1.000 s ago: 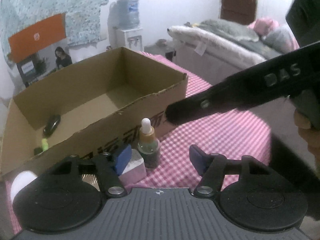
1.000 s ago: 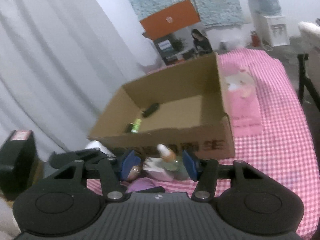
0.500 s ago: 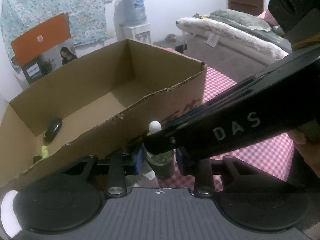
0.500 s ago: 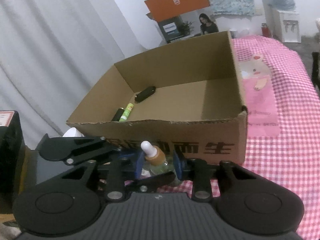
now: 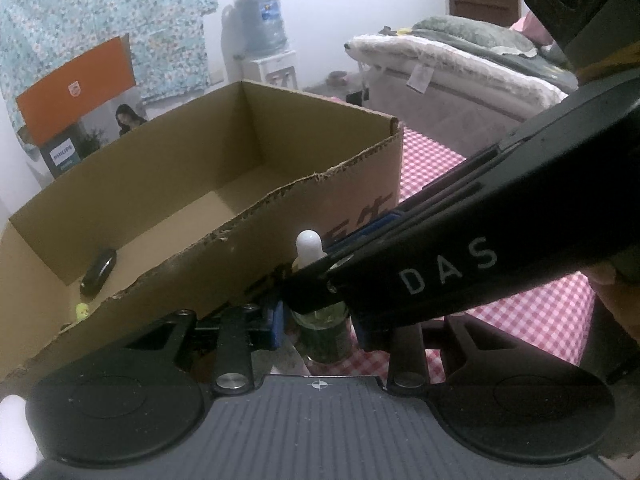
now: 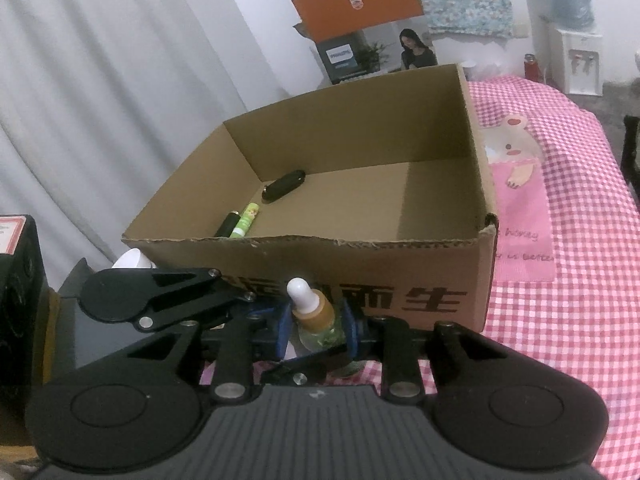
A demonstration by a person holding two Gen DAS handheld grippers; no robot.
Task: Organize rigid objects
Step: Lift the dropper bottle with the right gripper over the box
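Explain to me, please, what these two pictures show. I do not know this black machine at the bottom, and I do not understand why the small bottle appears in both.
There is no robot here. A person holds one hand-held gripper in each hand, and a camera on each looks forward along its two fingers. One picture is from the left gripper, the other from the right gripper. Both have just closed on the same dropper bottle, so it appears twice. It stands on a pink checked tablecloth in front of an open cardboard box. Inside the box lie a black oval object, a green tube and a dark tube.
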